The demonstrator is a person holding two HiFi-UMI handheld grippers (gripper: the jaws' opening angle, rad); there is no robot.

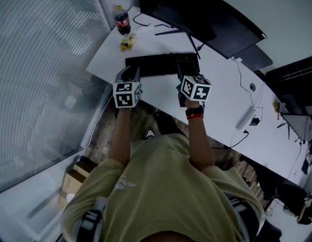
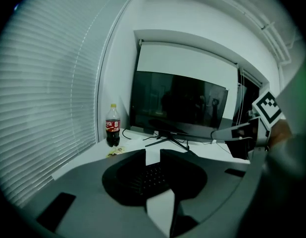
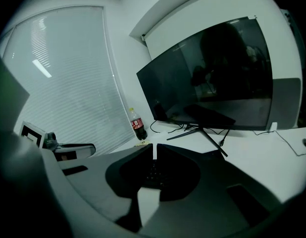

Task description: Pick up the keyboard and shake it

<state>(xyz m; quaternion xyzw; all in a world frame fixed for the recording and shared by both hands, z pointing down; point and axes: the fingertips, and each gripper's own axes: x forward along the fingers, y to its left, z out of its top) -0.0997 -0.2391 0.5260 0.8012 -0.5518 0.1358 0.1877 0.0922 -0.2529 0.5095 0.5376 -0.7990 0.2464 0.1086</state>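
- The black keyboard [image 1: 161,64] lay flat on the white desk [image 1: 221,110], just in front of the dark monitor [image 1: 196,14] and its stand.
- The left gripper [image 1: 128,75] was at the keyboard's left near corner. Its jaws were slightly parted and gripped nothing, with keys showing below the gap.
- The right gripper [image 1: 183,78] was over the keyboard's right end. Its jaws were clenched together with nothing between them.
- A cola bottle [image 1: 122,21] stood at the desk's far left corner, the white script on its red label too small to read.
- A yellow wrapper [image 1: 127,43] lay just beside the bottle, its print illegible.
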